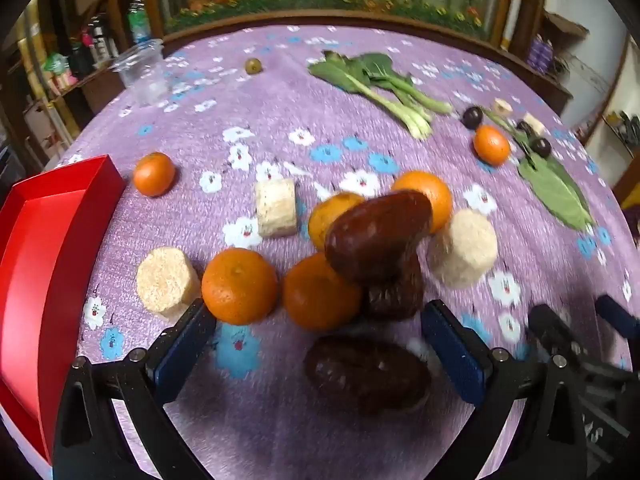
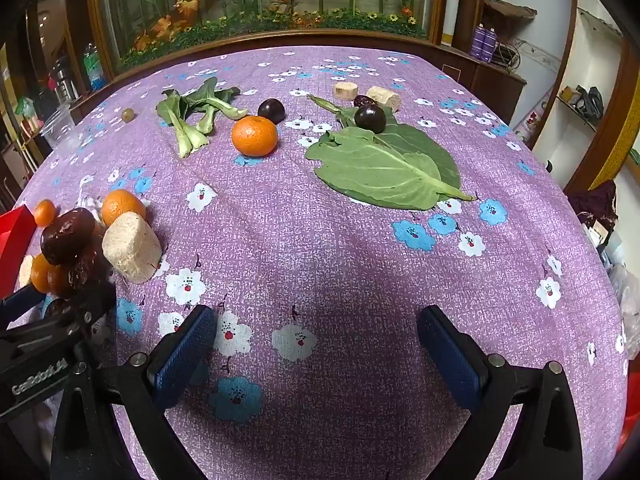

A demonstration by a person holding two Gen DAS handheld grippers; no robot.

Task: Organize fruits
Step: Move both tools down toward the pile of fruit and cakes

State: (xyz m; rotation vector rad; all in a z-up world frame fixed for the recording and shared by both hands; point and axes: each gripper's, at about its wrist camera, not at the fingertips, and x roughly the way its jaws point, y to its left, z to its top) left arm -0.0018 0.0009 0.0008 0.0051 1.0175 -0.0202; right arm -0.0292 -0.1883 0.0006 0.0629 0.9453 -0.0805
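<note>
Seemingly nothing is sorted yet: the shallow red cardboard box [image 1: 52, 248] looks empty, round orange tangerines [image 1: 239, 286] lie scattered, and both the left gripper [image 1: 318, 354] and right gripper [image 2: 318, 354] gape wide, holding nothing.

- Tablecloth [image 2: 340, 264]: woven cloth, matt, printed flowers.
- Red box [image 1: 44, 240]: smooth card, slight sheen.
- Dates [image 1: 376, 232]: glossy, wrinkled skin.
- Oranges [image 1: 239, 286]: dimpled, shiny peel.
- Pale cut cylinders [image 2: 132, 246]: rough, fibrous.
- Cup [image 1: 144, 72]: clear plastic.
- Gripper pads [image 2: 182, 354]: blue, textured.

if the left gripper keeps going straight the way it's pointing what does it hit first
Most likely the dark brown date lying between the open fingers of the left gripper. Just beyond it sits the pile of oranges; depth is hard to judge.
</note>
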